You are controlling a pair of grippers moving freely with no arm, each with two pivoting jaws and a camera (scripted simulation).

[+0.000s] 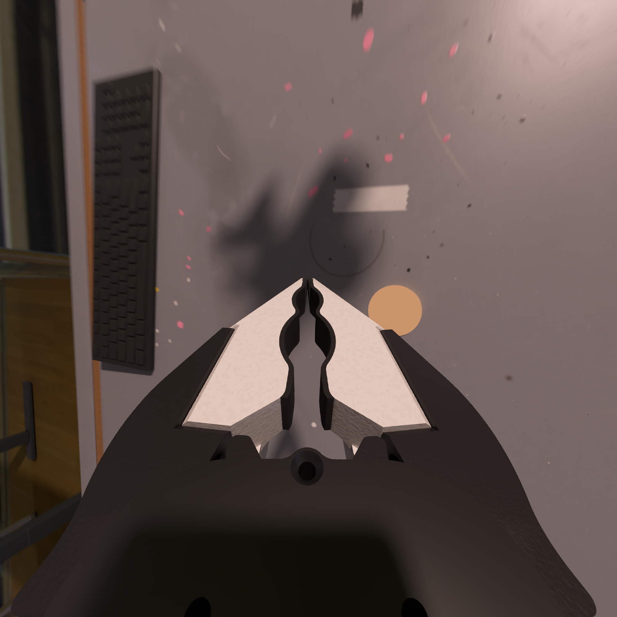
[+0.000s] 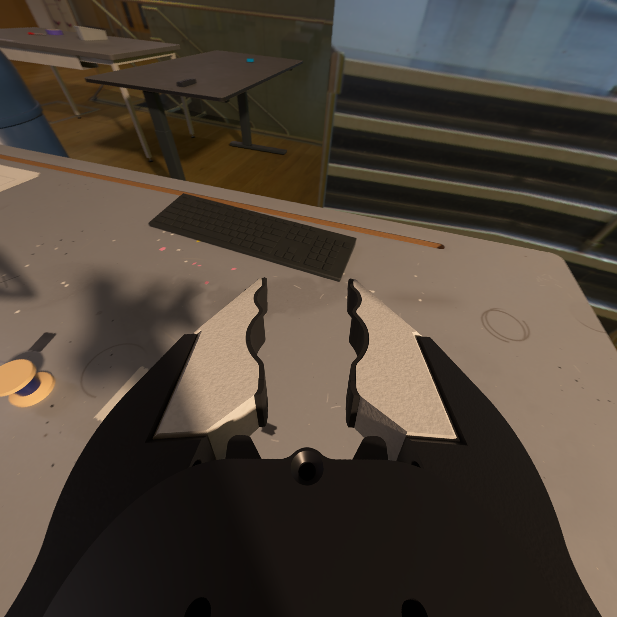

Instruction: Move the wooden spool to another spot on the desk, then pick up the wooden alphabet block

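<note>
The left gripper (image 1: 307, 283) pointed down at the grey desk (image 1: 500, 300), its jaws closed with nothing between them. The wooden spool (image 1: 395, 309) stood just right of its fingers, perhaps upright. The right gripper (image 2: 307, 283) was wide open and empty, facing the black keyboard (image 2: 253, 235).

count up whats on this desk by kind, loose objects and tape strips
wooden spool: 1
black keyboard: 1
pale tape strip: 1
dark tape strip: 1
white paper at the desk's far left corner: 1
alphabet block: 0 in view
total: 5
</note>
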